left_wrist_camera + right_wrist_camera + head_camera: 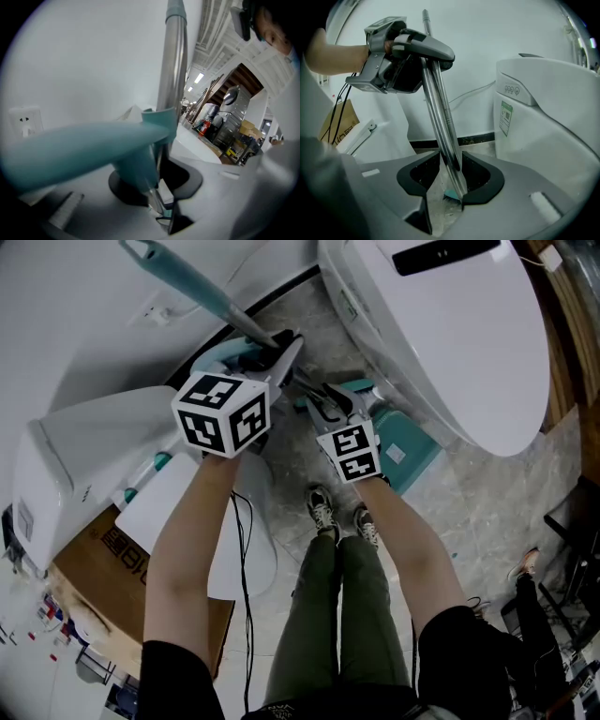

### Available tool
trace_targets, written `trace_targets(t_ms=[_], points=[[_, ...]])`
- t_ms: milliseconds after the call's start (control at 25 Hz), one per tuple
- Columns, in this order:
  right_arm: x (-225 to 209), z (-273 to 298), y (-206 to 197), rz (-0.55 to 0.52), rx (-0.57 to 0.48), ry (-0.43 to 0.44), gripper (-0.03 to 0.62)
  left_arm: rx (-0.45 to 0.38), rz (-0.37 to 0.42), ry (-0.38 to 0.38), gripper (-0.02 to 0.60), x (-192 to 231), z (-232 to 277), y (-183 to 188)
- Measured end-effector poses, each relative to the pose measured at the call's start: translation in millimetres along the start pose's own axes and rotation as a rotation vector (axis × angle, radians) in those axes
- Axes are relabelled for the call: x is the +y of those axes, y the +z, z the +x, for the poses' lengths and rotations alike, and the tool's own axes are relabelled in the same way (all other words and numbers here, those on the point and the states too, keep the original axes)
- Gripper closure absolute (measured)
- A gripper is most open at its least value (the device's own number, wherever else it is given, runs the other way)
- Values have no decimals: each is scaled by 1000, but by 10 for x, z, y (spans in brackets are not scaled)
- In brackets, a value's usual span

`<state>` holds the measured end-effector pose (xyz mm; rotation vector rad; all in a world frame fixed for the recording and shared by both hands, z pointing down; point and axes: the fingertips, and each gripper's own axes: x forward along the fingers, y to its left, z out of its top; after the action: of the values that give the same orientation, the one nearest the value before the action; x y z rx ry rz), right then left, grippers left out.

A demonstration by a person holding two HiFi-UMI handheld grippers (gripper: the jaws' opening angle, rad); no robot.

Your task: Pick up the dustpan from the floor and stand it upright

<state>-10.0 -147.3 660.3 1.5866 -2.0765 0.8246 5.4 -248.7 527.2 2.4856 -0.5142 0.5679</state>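
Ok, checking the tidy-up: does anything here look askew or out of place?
Yes: the metal pole leans off upright, clamped high by the left gripper and running between the open jaws of the right gripper. The teal dustpan sits low beside the white toilet.

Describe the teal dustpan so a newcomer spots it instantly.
Find the big white toilet at the head view's upper right. On the grey stone floor beside its base sits the flat teal plastic dustpan. Unlike the slim teal-and-metal pole up-left, it is a broad angular slab bearing a small pale label.
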Motion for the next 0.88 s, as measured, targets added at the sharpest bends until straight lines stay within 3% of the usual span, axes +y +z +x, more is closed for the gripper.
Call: trace_targets(t_ms=[880], points=[[-384, -971, 333, 134, -115, -105, 468, 1, 154, 101, 462, 388, -202, 762]])
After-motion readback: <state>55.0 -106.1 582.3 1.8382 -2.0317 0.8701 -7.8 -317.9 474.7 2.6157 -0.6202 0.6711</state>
